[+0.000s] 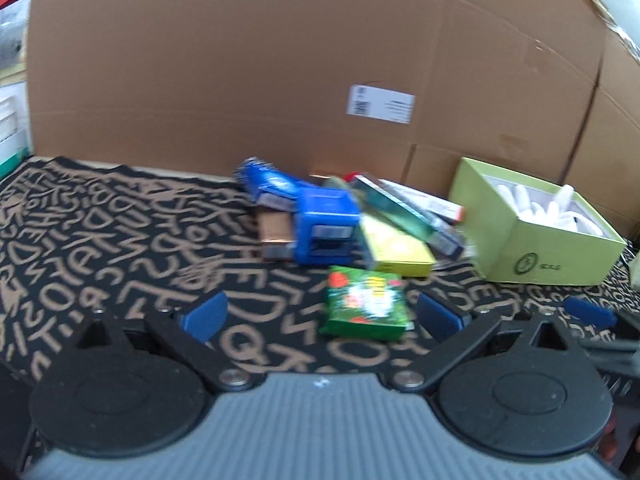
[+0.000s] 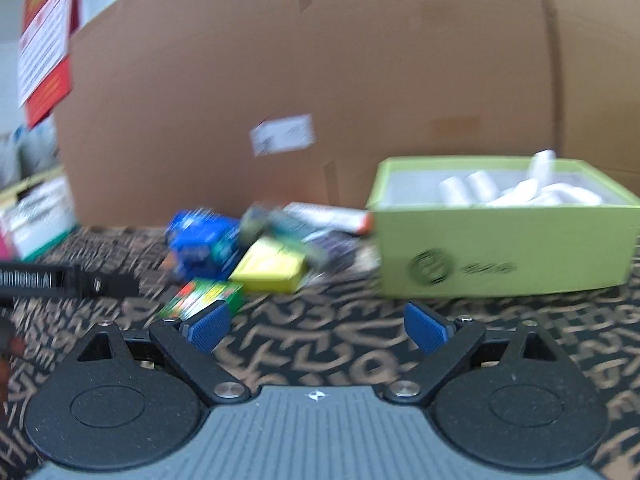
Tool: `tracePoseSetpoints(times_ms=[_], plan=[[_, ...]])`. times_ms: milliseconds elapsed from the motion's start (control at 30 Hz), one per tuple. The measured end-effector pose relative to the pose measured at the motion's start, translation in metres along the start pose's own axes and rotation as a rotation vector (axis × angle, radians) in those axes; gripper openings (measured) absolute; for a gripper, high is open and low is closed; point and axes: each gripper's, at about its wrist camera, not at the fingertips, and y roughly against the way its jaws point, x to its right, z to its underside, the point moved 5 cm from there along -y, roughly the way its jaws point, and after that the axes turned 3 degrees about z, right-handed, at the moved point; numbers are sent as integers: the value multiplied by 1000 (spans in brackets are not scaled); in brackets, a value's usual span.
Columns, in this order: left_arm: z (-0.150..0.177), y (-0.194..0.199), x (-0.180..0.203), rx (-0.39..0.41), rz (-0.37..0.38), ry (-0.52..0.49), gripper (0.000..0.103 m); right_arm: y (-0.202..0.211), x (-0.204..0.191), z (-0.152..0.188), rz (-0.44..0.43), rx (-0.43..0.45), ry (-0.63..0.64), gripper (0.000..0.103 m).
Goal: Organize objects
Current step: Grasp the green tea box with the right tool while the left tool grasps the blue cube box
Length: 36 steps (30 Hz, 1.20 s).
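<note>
A heap of small packages lies on the patterned cloth: a green packet (image 1: 365,307) nearest, a yellow box (image 1: 398,249), a blue box (image 1: 326,227), a blue pouch (image 1: 272,182) and long flat cartons (image 1: 404,206). My left gripper (image 1: 320,316) is open, and the green packet lies just ahead between its blue pads, untouched. An open lime-green box (image 2: 504,248) holding white tubes (image 2: 520,190) stands to the right of the heap. My right gripper (image 2: 318,326) is open and empty over bare cloth in front of that box. The green packet (image 2: 204,298) sits at its left pad.
A tall brown cardboard box (image 1: 280,72) walls off the back. The black cloth with tan letters (image 1: 120,248) covers the table. The left gripper's body (image 2: 68,280) shows at the left edge of the right wrist view. Cartons (image 2: 36,216) stand at the far left.
</note>
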Motion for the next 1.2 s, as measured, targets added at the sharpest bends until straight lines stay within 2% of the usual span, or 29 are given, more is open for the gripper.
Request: tracePoseSetpoints(times_ms=[167, 267, 500, 533, 567, 600, 700, 900, 1000, 1100, 1167, 1200], plan=[[-1, 10, -31, 27, -53, 46, 103, -27, -43, 4, -70, -67, 56, 97], [-3, 13, -45, 36, -56, 69, 103, -42, -69, 0, -94, -101, 62, 97], [-10, 11, -64, 35, -51, 107, 103, -92, -108, -6, -45, -169, 25, 95], [-12, 9, -64, 34, -45, 105, 103, -97, -109, -4, -23, -178, 32, 91], [-15, 7, -62, 34, -40, 100, 103, -99, -107, -1, -7, -189, 38, 77], [-17, 5, -59, 36, -35, 91, 103, -97, -104, 0, -5, -183, 40, 72], [-26, -8, -44, 37, -17, 52, 103, -85, -88, 2, -36, -181, 48, 71], [-46, -54, -2, 20, 32, -28, 103, -51, -48, 17, -20, -184, 53, 71], [-53, -83, 13, 2, 3, -65, 103, -38, -39, 22, -15, -182, 42, 71], [-56, -112, 19, -30, -57, -96, 102, -36, -36, 24, -21, -181, 29, 71], [-56, -125, 18, -58, -87, -114, 91, -36, -36, 24, -21, -181, 27, 71], [-55, -129, 16, -75, -78, -122, 78, -37, -36, 24, -22, -181, 27, 71]])
